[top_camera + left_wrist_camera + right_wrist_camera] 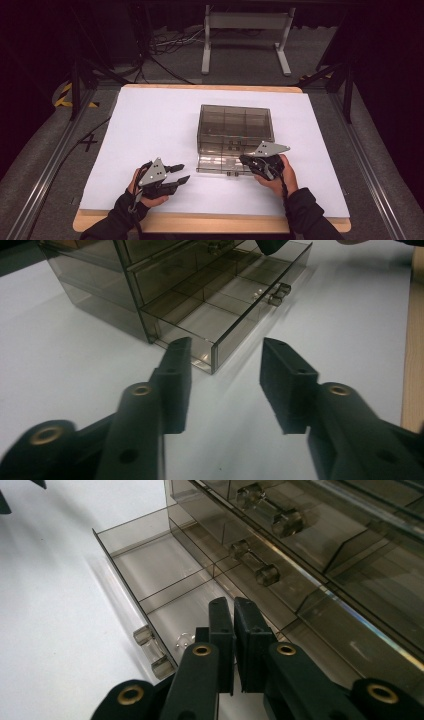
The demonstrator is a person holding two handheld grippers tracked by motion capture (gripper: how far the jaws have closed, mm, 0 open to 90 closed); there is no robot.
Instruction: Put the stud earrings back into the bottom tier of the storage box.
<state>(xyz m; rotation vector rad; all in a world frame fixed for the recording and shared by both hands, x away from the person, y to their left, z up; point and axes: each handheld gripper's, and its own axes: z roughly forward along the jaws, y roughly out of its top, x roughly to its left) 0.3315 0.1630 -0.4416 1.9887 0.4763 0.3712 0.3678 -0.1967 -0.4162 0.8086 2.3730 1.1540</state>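
Observation:
A smoky see-through drawer cabinet (235,125) stands mid-table on the white sheet. Its bottom drawer (220,165) is pulled out toward me, and its divided compartments (220,305) look bare. My right gripper (246,160) hangs over the drawer's right end. Its jaws (234,611) are shut, with nothing visible between them, tips just above the drawer floor (165,570). A small shiny ring-like glint (183,639) lies beside them. My left gripper (182,173) rests left of the drawer, open and empty, its jaws (226,346) pointing at the drawer's near corner.
The drawer's clear handle (150,652) juts from its front wall. Two upper drawers are closed, with handles (255,562) facing me. White sheet (150,125) spreads left of and behind the cabinet. The wooden table edge (210,224) runs along the front.

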